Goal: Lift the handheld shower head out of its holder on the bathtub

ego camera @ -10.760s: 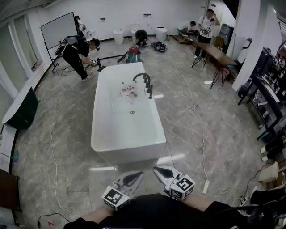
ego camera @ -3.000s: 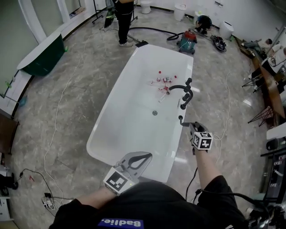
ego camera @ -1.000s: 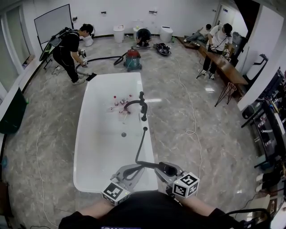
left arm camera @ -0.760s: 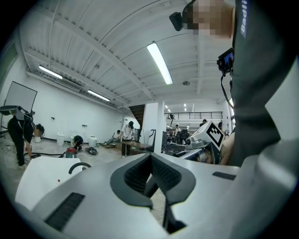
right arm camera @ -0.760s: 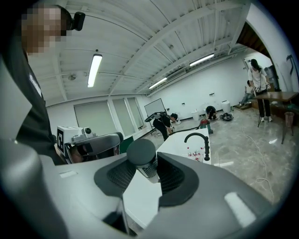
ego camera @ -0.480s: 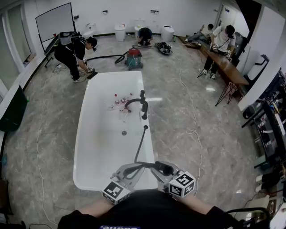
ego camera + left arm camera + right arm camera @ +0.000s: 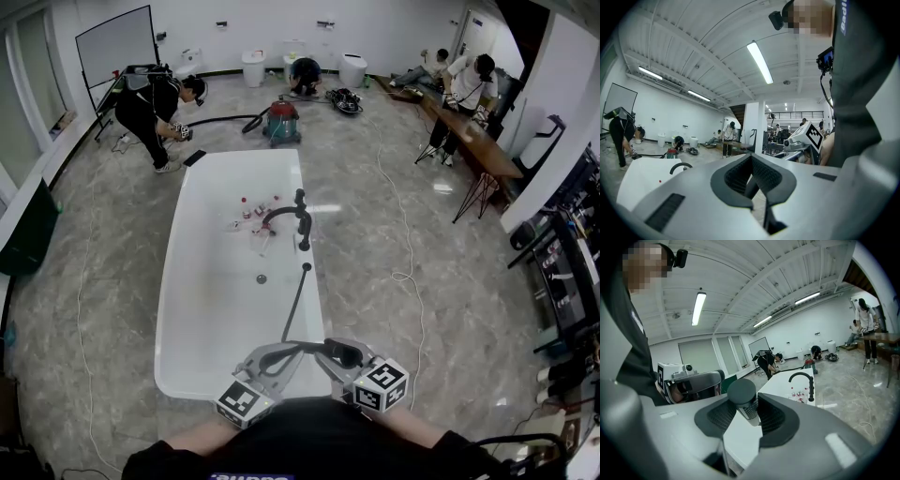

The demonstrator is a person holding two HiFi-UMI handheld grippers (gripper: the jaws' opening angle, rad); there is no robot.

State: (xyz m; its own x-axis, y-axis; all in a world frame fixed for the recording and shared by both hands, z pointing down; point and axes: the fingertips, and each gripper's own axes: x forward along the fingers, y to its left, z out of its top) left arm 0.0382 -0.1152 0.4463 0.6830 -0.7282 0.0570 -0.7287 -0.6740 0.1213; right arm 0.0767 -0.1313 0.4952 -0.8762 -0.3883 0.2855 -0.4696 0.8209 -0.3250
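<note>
Close up, left gripper (image 7: 751, 157), grey jaws closed tip to tip. Straight beyond, a white pillar (image 7: 754, 126). Left of the pillar, a white bathtub (image 7: 640, 178) with curved black faucet (image 7: 679, 165) and a bent-over person (image 7: 621, 137). Right of the pillar, right gripper's marker cube (image 7: 809, 135). Above the pillar, a lit ceiling tube (image 7: 759, 62).

Black shower head (image 7: 348, 353) is lying crosswise between my right tongs (image 7: 339, 360), pads pressing on its ribbed neck, hovering by the white bathtub's (image 7: 167, 309) near right corner. Its dark hose (image 7: 296, 300) is running back along the right rim.
</note>
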